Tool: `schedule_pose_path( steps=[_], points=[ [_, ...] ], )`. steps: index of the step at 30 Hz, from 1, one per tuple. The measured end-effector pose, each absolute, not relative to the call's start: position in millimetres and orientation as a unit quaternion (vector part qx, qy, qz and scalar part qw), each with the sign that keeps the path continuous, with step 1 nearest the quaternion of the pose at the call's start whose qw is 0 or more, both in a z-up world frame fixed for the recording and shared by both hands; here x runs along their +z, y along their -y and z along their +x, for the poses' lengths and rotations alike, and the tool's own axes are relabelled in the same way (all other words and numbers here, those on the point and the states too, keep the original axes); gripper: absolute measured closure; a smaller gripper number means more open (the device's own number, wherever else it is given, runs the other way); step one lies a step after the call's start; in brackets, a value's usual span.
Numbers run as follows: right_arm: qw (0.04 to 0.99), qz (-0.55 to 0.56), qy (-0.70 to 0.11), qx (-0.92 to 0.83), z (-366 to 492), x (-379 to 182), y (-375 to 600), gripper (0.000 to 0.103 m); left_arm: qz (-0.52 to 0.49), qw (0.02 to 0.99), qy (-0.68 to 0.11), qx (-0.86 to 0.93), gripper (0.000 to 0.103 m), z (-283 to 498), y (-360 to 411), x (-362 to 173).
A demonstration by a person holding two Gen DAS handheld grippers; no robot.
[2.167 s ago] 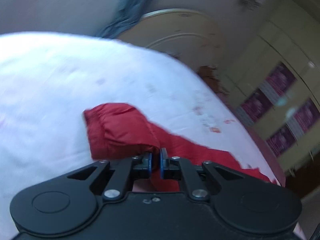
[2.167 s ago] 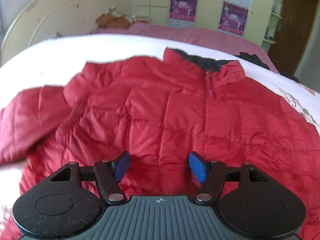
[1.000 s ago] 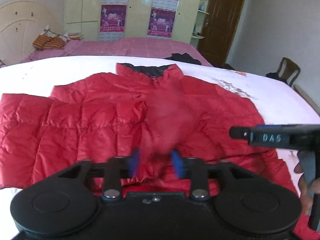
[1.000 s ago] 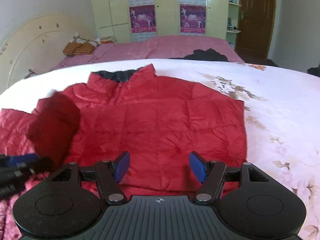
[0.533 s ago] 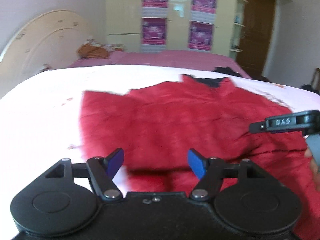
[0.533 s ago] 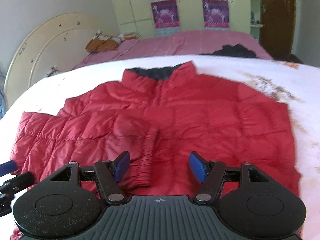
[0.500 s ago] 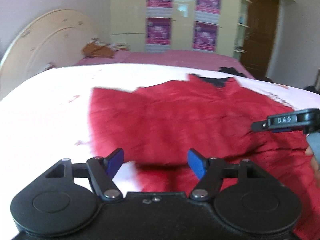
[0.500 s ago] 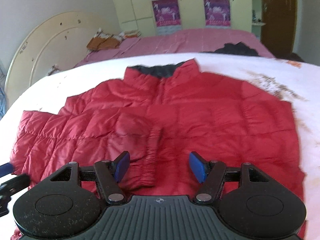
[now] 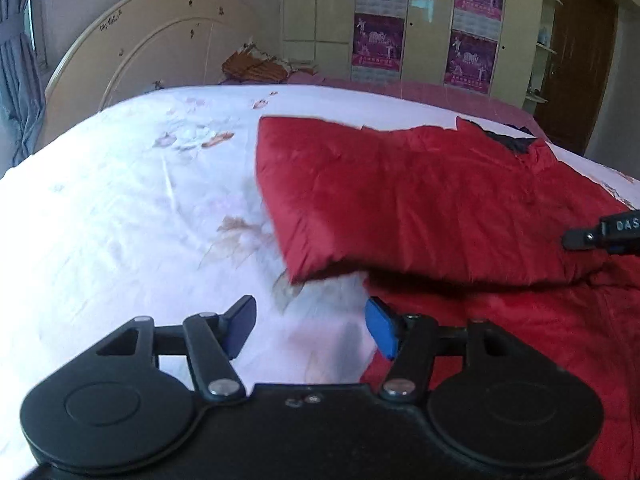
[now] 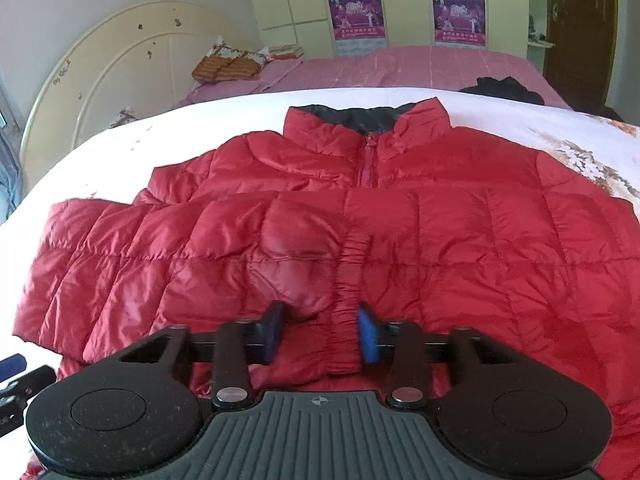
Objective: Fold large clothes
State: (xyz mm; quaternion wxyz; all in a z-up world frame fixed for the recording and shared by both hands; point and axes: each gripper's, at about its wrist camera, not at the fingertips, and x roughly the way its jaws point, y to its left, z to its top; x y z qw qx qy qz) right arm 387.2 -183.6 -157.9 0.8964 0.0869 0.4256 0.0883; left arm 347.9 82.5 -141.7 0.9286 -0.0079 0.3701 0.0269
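- My left gripper (image 9: 310, 326): jaws spread, holding nothing, over the white floral bedsheet (image 9: 120, 208) just left of the jacket's near edge.
- Red quilted jacket (image 10: 400, 232): flat on the sheet, zip up, dark-lined collar at the far side. Left sleeve (image 10: 180, 248) folded rightward across the chest; its elastic cuff (image 10: 350, 276) lies at centre.
- My right gripper (image 10: 320, 334): jaws part-closed on either side of the cuff, near end; I cannot tell whether the pads are touching the fabric.
- Left view only: sheet left of the jacket, folded sleeve edge-on, right gripper's tip at far right.
- Right view only: collar, zip, cuff, pink bed (image 10: 400, 66) beyond.
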Motion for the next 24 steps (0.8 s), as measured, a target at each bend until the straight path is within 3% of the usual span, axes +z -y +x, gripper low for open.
schedule_pose_path(
  steps=[3, 7, 24],
  points=[
    [0.898, 0.090, -0.421, 0.088, 385, -155, 187, 0.087, 0.000, 0.931, -0.365, 0.026, 0.047, 357, -77, -143],
    [0.907, 0.093, -0.402, 0.086, 380, -145, 192, 0.093, 0.006, 0.932, -0.363, 0.027, 0.048, 365, -73, -146],
    [0.938, 0.049, -0.343, -0.006, 368, -104, 261, 0.094, 0.029, 0.939, -0.341, -0.021, 0.048, 377, -43, -131]
  ],
)
